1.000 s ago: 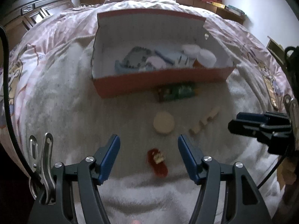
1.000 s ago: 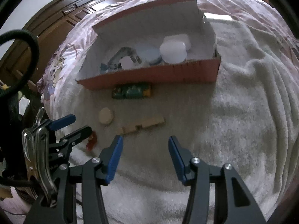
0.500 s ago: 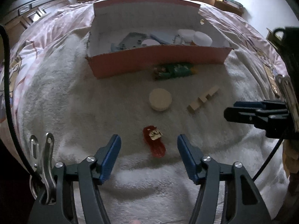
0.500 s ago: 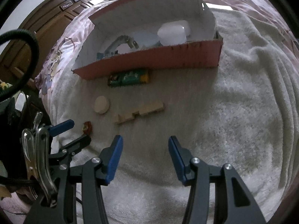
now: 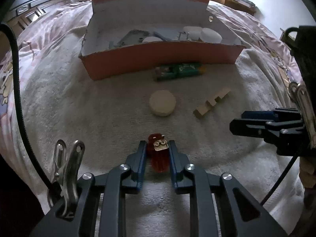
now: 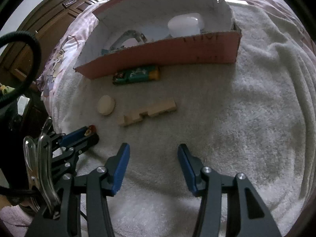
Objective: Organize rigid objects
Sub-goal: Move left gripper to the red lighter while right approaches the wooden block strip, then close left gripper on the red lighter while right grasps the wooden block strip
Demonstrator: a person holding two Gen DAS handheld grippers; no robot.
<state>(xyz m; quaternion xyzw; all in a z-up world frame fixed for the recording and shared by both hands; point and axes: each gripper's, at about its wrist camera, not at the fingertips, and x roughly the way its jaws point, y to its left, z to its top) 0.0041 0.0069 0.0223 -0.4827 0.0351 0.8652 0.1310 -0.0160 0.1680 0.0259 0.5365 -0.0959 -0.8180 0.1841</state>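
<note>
Left wrist view: the left gripper is seen with its 2 blue jaws closing on a red hair clip, which lies between them on the white towel; the pads sit against its sides. A second ago the jaws were spread wide with the clip lying untouched between and ahead of them. Since then the red cardboard box has been brought lower in the picture and its front wall now hides more of what lies inside (white round lids and a grey-blue piece can still be made out).

Beyond the clip, a cream round disc is seen on the towel, with a notched wooden block to its right, the 2 lying apart. A green packet is set just in front of the box wall. None of these stands between the clip and the gripper.

The right gripper is shown half spread over bare towel, with nothing between its jaws, unchanged from a second ago. It is also caught at the right edge of the left camera's picture, near the wooden block. A black cable is draped down the left edge, and a dark wooden cabinet is seen beyond the pink bedspread.
</note>
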